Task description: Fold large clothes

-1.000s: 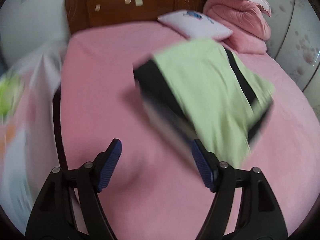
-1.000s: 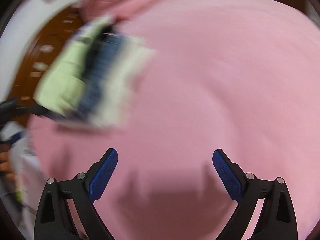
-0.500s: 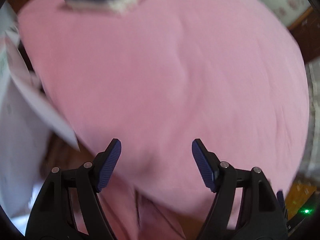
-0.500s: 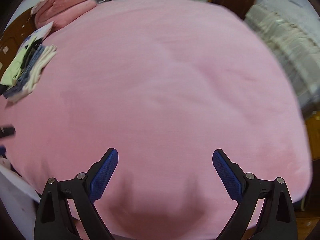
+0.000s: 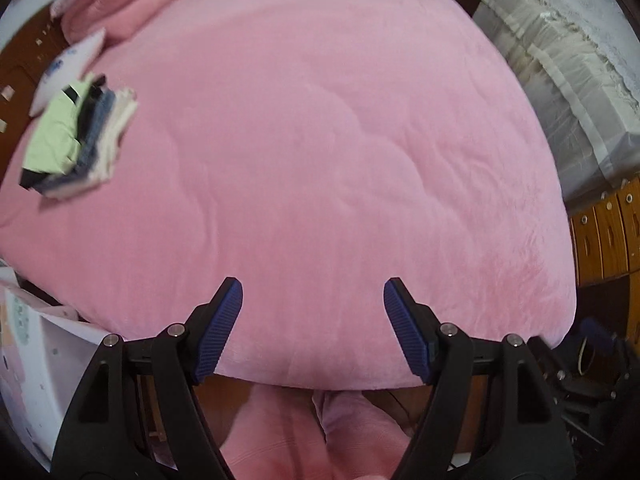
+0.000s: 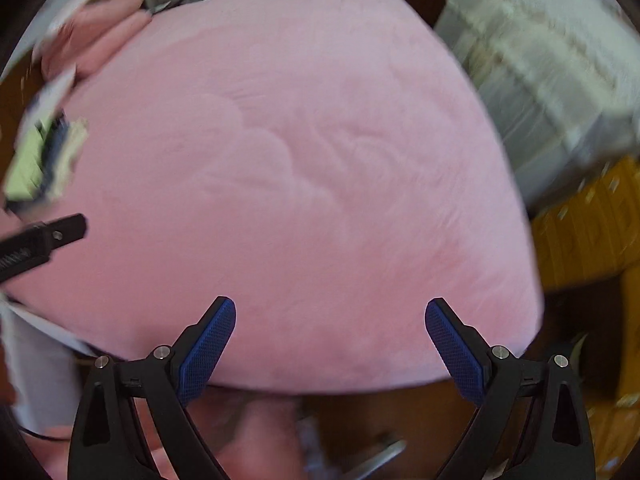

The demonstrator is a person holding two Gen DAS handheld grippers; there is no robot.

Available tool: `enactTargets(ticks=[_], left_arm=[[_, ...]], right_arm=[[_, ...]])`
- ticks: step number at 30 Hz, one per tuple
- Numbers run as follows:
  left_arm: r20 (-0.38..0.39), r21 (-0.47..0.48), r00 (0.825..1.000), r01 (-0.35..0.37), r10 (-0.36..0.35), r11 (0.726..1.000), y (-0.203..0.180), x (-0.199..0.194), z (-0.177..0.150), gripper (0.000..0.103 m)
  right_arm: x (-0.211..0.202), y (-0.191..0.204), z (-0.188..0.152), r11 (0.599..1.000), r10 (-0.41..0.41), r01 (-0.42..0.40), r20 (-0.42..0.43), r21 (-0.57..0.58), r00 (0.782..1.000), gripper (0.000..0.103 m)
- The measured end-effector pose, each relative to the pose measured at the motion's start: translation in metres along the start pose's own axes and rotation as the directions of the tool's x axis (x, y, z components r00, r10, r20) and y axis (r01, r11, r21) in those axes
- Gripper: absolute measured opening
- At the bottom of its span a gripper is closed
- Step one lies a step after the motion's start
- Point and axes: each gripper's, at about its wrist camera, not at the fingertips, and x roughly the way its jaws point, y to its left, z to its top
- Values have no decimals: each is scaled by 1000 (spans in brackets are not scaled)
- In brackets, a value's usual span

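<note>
A stack of folded clothes (image 5: pixel 76 140), light green on top with dark blue and cream layers, lies at the far left of the pink bed (image 5: pixel 320 140). It also shows blurred in the right wrist view (image 6: pixel 40 160). My left gripper (image 5: pixel 313 292) is open and empty over the bed's near edge. My right gripper (image 6: pixel 330 308) is open and empty over the same edge. Part of the left gripper (image 6: pixel 44 236) shows at the left of the right wrist view.
Pink pillows (image 5: pixel 120 4) and a white pillow (image 5: pixel 68 68) lie at the headboard end. A pale covered piece of furniture (image 5: pixel 560 80) and wooden drawers (image 5: pixel 608 232) stand right of the bed. Pink cloth (image 5: pixel 312 432) lies below the near edge.
Both grippers have swung away from the folded stack toward the foot of the bed. The stack has gone from close up to the far left. Both grippers stay open.
</note>
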Motion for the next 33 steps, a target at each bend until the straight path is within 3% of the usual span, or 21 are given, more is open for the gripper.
enactTargets(ticks=[4, 7, 12, 17, 24, 33], left_arm=[[71, 37, 997, -29, 26, 999, -3, -47, 12, 71], [114, 30, 993, 1, -5, 1000, 2, -80, 24, 71], [136, -18, 991, -4, 6, 1000, 34, -115, 24, 71], [159, -33, 987, 4, 2, 999, 54, -128, 10, 71], [123, -51, 992, 0, 6, 999, 81, -109, -10, 71], [146, -21, 989, 0, 3, 1000, 86, -105, -27, 71]], right_arm=[[-22, 14, 17, 985, 123, -123, 6, 122, 992, 99], [-40, 37, 31, 983, 147, -148, 19, 111, 989, 101], [-73, 64, 43, 975, 209, -211, 38, 75, 977, 101], [-112, 100, 25, 993, 114, -109, 109, -46, 988, 101], [-127, 105, 9, 994, 106, -101, 137, -44, 985, 102], [-157, 125, -8, 992, 120, -114, 169, -46, 978, 102]])
